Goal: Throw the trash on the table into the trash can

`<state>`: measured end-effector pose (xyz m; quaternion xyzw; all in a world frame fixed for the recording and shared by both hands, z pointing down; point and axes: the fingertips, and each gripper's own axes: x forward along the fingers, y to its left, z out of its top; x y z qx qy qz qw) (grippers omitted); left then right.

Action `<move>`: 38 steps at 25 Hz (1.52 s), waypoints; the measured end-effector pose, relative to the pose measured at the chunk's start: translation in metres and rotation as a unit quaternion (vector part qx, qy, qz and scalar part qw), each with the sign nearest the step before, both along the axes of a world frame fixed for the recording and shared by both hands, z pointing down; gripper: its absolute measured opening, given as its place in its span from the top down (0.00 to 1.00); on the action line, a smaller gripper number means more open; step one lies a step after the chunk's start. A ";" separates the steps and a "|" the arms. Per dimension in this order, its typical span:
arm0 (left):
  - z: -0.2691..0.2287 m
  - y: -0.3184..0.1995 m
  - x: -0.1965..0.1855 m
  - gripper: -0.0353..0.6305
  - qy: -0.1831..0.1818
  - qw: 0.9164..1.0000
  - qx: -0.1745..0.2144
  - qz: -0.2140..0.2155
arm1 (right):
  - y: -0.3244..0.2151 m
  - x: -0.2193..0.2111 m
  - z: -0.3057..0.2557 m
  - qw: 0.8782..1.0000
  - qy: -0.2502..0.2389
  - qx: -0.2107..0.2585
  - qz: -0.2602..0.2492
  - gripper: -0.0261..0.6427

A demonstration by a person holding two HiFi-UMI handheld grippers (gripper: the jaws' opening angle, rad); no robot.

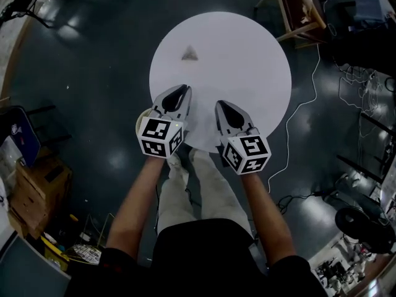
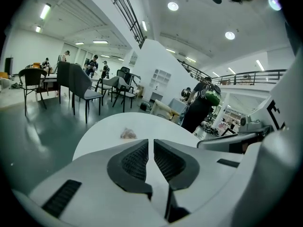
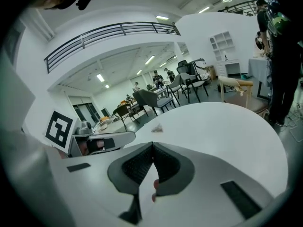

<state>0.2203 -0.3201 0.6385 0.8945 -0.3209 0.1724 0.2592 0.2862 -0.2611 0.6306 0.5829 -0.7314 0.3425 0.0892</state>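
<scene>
Left gripper (image 1: 180, 91): jaws a slit apart, empty. Right gripper (image 1: 222, 106): closed, empty. Trash scrap (image 1: 190, 54): just ahead of left tips, on table (image 1: 260, 60). Advice: widen left jaws, straddle scrap, pinch gently.

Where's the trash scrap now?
In the head view, the small crumpled brownish scrap lies on the round white table, far left, beyond the left tongs.

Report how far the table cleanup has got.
Done: nothing yet; the crumpled trash lies on the round table. In hand: nothing. The left gripper, jaws barely apart, and the right gripper, jaws together, hover empty over the near edge. Left: grab the trash and bin it.
</scene>
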 end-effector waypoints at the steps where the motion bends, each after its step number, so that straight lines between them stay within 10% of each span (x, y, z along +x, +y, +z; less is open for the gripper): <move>1: 0.004 -0.001 0.003 0.90 -0.002 1.000 -0.001 0.001 | -0.001 0.001 0.002 1.000 -0.001 0.000 0.001 0.93; 38: 0.068 -0.119 0.040 0.71 -0.113 0.993 0.036 0.008 | -0.082 0.027 0.052 1.000 0.008 0.005 0.024 0.93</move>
